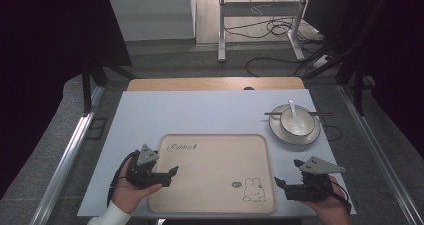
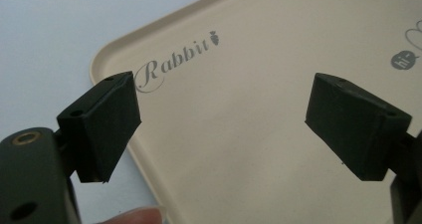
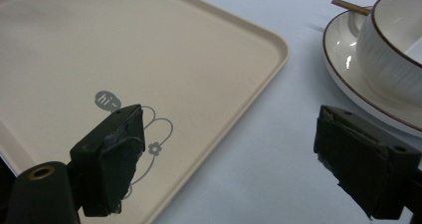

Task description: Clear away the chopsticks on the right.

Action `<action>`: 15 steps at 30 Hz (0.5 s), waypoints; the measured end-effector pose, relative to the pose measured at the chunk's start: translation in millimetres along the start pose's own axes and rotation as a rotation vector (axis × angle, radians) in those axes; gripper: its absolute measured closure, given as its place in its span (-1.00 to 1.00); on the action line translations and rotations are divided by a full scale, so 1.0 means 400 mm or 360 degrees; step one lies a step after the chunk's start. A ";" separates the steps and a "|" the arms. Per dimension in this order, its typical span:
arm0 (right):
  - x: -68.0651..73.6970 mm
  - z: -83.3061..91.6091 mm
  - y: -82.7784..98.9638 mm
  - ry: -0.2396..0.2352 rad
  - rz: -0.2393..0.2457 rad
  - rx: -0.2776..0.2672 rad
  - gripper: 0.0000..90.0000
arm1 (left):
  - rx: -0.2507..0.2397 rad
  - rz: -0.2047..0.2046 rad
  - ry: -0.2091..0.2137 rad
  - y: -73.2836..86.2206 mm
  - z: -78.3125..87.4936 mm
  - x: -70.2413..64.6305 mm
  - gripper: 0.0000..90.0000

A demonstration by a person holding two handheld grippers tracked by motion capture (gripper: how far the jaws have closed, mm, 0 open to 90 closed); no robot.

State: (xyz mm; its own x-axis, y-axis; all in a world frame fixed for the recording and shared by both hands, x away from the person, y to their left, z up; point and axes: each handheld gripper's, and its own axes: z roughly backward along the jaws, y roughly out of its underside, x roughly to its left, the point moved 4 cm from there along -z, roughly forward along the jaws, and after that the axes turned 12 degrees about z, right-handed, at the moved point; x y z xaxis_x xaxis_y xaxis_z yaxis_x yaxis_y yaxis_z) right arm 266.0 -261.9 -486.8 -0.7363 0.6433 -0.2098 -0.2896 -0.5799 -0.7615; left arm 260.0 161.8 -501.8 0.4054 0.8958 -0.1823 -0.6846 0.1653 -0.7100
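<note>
A beige tray (image 1: 215, 170) with "Rabbit" lettering and a bunny drawing lies at the table's near middle. My left gripper (image 1: 165, 171) is held at its left edge. In the left gripper view this gripper (image 2: 224, 104) is open, one jaw by the rim and the other above the tray (image 2: 239, 84), with nothing between them. My right gripper (image 1: 288, 173) hovers at the tray's right edge. In the right gripper view it (image 3: 229, 139) is open and empty, straddling the tray (image 3: 149, 45) rim and the bare table.
A white bowl (image 1: 297, 121) (image 3: 393, 40) stands on a plate (image 1: 295, 137) (image 3: 348, 59) at the right rear, with a spoon (image 1: 292, 110) in it. Chopsticks (image 1: 272, 114) (image 3: 351, 6) rest across the plate. The pale blue tabletop (image 1: 200, 110) stretches behind the tray.
</note>
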 end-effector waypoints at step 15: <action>0.002 -0.011 -0.009 -0.0048 0.0054 0.0047 -0.67 | 0.0010 -0.0003 0.0013 0.023 0.011 0.007 -0.67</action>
State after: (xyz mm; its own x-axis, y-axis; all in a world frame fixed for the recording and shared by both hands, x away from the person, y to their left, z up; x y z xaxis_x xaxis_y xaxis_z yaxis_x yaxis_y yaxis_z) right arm 268.9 -257.2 -487.1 -0.7638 0.6080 -0.2165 -0.2817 -0.6159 -0.7357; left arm 252.3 167.6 -505.9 0.4117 0.8921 -0.1863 -0.6874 0.1697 -0.7062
